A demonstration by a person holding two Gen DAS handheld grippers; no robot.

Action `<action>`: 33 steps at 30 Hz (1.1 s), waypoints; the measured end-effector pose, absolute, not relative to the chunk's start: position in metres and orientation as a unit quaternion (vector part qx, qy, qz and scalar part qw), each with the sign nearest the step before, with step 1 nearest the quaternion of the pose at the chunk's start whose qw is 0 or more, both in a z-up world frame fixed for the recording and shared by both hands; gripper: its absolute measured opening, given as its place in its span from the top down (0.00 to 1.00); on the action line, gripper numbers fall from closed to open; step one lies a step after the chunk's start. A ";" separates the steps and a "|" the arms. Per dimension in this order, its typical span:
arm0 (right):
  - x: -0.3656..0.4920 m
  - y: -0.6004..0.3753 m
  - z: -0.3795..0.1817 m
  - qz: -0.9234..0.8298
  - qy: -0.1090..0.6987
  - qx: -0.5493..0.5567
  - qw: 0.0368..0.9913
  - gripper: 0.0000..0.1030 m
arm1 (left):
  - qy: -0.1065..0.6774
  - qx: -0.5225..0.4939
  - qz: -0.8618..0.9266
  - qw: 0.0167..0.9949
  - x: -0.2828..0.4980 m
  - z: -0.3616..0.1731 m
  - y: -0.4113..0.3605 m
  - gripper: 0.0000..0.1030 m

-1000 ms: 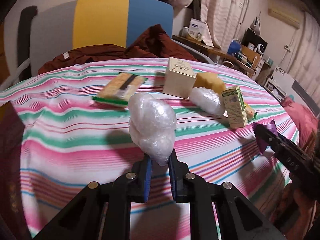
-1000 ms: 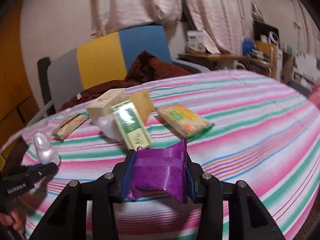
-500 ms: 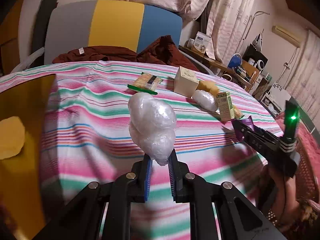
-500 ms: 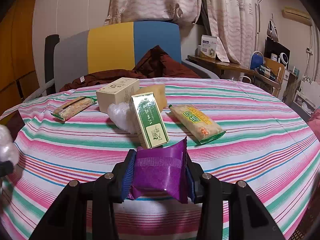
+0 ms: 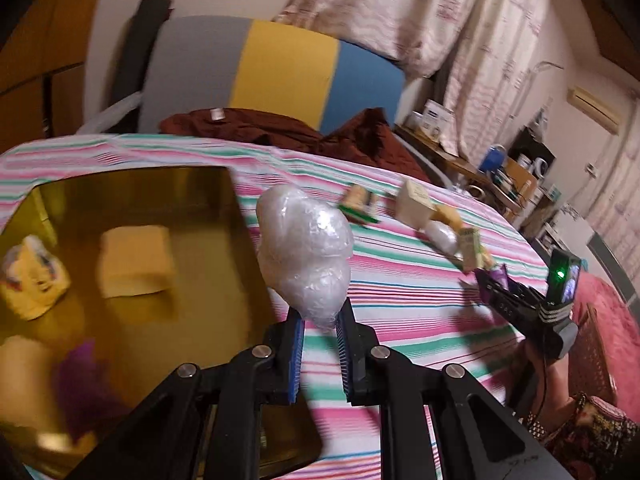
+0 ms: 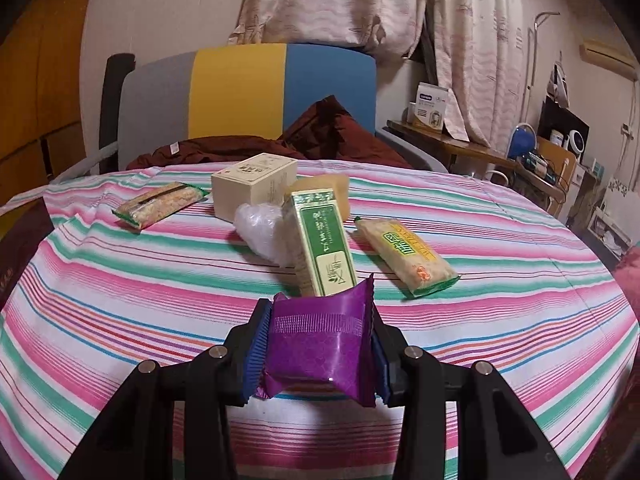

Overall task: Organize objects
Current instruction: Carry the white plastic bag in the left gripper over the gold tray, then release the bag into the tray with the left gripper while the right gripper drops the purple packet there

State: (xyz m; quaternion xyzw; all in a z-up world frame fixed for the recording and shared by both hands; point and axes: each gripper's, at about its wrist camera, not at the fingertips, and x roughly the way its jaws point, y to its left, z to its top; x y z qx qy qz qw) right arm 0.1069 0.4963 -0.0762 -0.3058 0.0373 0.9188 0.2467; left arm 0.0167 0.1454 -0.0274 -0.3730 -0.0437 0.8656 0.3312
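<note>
Surface: round table under a pink, green and white striped cloth (image 6: 500,240), filling the middle and lower frame of the right wrist view.
Room: patterned curtains (image 6: 360,4) across the top; a grey, yellow and blue chair back (image 6: 240,92) behind the table, with a dark red cloth (image 6: 320,132) heaped at its foot; a cluttered wooden side shelf (image 6: 460,148) at right.
Container: gold tray (image 5: 208,264), left half of the left wrist view, resting on the cloth at the table edge.
Tray contents: pale yellow block (image 5: 136,260) at centre; yellow-and-white pouch (image 5: 32,276) at far left; purple item (image 5: 80,388) at lower left, blurred.
Table centre: cream box (image 6: 252,184); green-and-gold carton (image 6: 320,240) leaning in front of it; clear plastic wad (image 6: 260,232) just left of the carton; tan lump (image 6: 332,188) behind it.
Flat packs: green-edged snack pack (image 6: 160,204) at left; yellow noodle pack (image 6: 404,256) at right.
Left gripper (image 5: 320,344): fingers clamped on the tail of a white plastic-wrapped bundle (image 5: 304,248), held just right of the tray edge, above the cloth.
Right gripper (image 6: 318,344): fingers pinching a purple packet (image 6: 320,344) at bottom centre, above the cloth and in front of the carton.
</note>
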 end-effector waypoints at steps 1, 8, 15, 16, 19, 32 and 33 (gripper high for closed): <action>0.107 0.496 -0.076 0.918 0.036 -0.306 0.248 0.57 | -0.050 -0.378 0.865 0.326 0.014 -0.028 0.139 0.85; 0.105 0.492 -0.076 0.914 0.031 -0.313 0.256 0.57 | -0.079 -0.417 0.862 0.278 -0.003 -0.049 0.100 0.85; 0.108 0.466 -0.052 0.930 0.102 -0.278 0.215 0.57 | -0.076 -0.445 0.863 0.226 -0.010 -0.064 0.075 0.82; 0.106 0.459 -0.047 0.934 0.111 -0.273 0.203 0.57 | -0.084 -0.448 0.863 0.218 -0.011 -0.065 0.068 0.79; 0.096 0.422 -0.029 0.949 0.123 -0.255 0.141 0.57 | -0.107 -0.443 0.865 0.211 -0.010 -0.062 0.055 0.47; 0.051 0.268 -0.005 0.948 0.083 -0.289 -0.102 0.57 | -0.209 -0.389 0.869 0.223 -0.012 -0.022 0.022 0.06; 0.045 0.260 -0.010 0.944 0.083 -0.299 -0.110 0.57 | -0.220 -0.386 0.868 0.222 -0.014 -0.019 0.018 0.05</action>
